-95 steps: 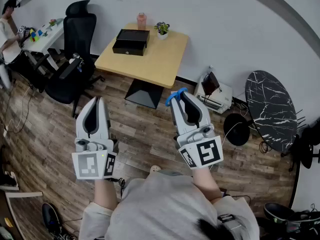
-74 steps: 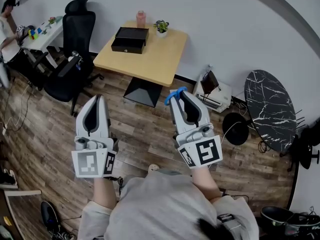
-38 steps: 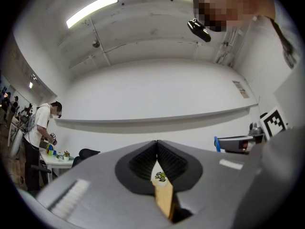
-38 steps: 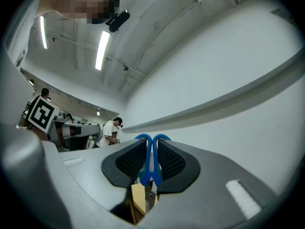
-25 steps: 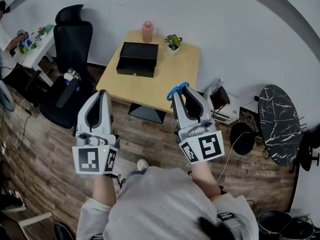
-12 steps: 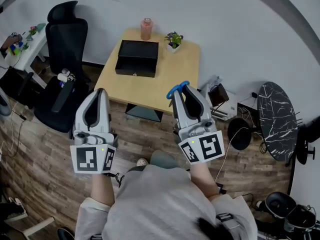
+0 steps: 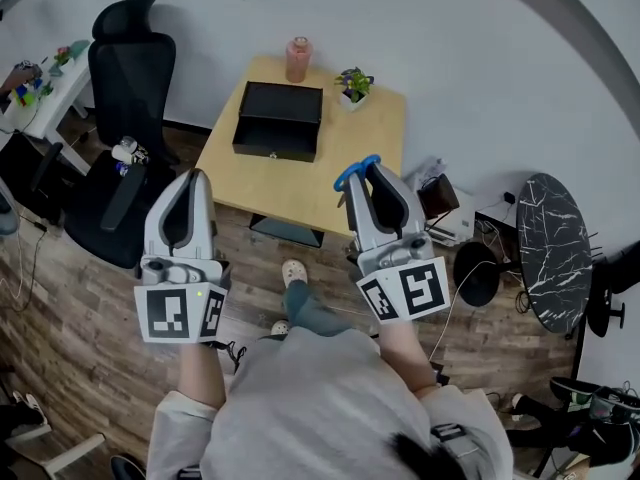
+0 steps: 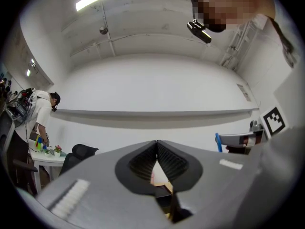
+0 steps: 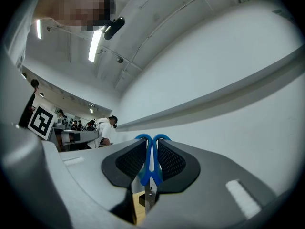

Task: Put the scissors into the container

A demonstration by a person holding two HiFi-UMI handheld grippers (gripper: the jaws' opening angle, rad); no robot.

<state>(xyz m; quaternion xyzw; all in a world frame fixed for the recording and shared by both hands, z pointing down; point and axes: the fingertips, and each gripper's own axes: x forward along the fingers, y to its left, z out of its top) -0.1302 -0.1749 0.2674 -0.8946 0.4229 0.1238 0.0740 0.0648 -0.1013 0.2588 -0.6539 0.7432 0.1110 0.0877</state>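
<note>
My right gripper (image 7: pixel 366 173) is shut on blue-handled scissors (image 7: pixel 354 172); the handle loops stick out past the jaw tips, and the right gripper view shows the scissors (image 9: pixel 150 163) pinched between the pads with the blades pointing down. My left gripper (image 7: pixel 190 181) is shut with nothing in it, its pads (image 8: pixel 167 161) touching at the tips. Both are held up in front of me, short of the wooden table (image 7: pixel 298 168). The black open box container (image 7: pixel 279 120) lies on the table's far left part.
A pink bottle (image 7: pixel 297 60) and a small potted plant (image 7: pixel 354 86) stand at the table's back edge. A black office chair (image 7: pixel 117 118) is left of the table, a white desk (image 7: pixel 35 93) further left. A round marble table (image 7: pixel 556 248) and a printer (image 7: pixel 443 208) are on the right.
Over the frames the table and container have come closer as I walk toward them. Both grippers keep their pose, the scissors still held in the right one.
</note>
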